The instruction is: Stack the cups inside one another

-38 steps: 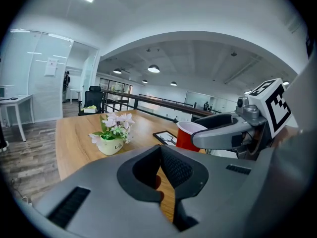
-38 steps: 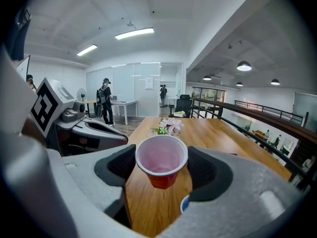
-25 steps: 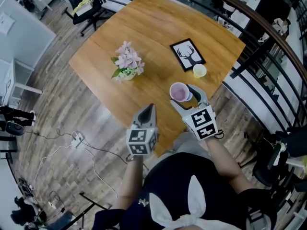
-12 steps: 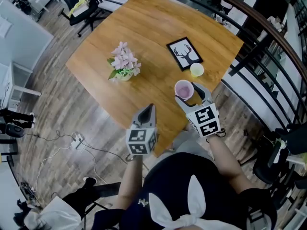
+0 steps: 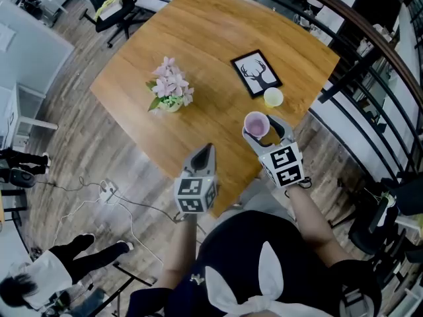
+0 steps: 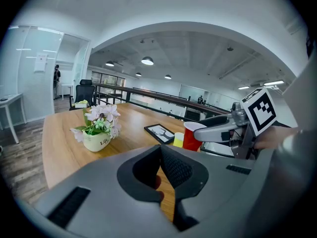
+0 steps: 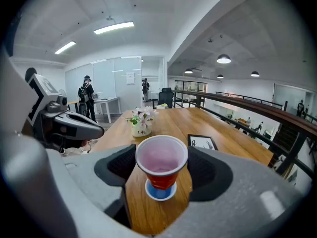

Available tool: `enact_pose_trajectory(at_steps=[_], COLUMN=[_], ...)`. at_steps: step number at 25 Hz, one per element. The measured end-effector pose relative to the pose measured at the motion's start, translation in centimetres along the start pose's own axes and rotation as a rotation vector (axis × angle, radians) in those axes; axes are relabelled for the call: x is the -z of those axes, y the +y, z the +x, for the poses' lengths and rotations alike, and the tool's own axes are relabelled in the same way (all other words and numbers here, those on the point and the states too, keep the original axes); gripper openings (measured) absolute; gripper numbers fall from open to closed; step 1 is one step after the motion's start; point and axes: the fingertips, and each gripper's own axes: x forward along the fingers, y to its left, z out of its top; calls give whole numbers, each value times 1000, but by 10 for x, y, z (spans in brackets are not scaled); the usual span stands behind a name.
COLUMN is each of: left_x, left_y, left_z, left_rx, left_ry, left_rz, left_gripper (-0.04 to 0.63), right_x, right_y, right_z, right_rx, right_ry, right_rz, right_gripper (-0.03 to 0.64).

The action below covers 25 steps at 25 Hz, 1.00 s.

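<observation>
Right gripper view gives me the clearest read: the right gripper [image 7: 162, 163] has its jaws set wide on the red cup [image 7: 162, 175], the pads pressing on its rim from both sides, and the cup sits upright, open end up. Directly beneath it a blue cup [image 7: 161, 192] stands on the wooden table [image 7: 148, 212] - whether the red cup's base has entered it I cannot tell. On the head view the yellow cup [image 5: 273, 97] stands near the table edge, just beside the framed deer picture [image 5: 256, 73]; the flower pot [image 5: 168, 92] is well apart. My left gripper [image 6: 160, 150] hangs over the near edge, jaw tips together, holding nothing.
</observation>
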Motion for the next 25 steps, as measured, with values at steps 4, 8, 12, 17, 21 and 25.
enact_pose_trajectory(at_steps=[4, 8, 12, 17, 21, 25], left_x=[1, 0, 3, 2, 4, 6], left_y=[2, 4, 8, 11, 12, 11], left_z=[6, 10, 15, 20, 22, 24], left_rx=[-9, -17, -26, -35, -37, -36], left_ry=[13, 20, 37, 31, 38, 43], left_rz=[-4, -5, -9, -13, -14, -12], left_gripper=[15, 15, 15, 15, 15, 15], right_x=[8, 15, 24, 33, 43, 51], right_y=[-3, -5, -7, -7, -6, -6], right_z=[8, 14, 23, 31, 36, 39], right_rx=[-12, -24, -42, -60, -68, -79], right_ry=[16, 28, 36, 52, 67, 78], right_rz=[9, 16, 24, 33, 36, 39], right_gripper=[324, 324, 324, 325, 325, 327])
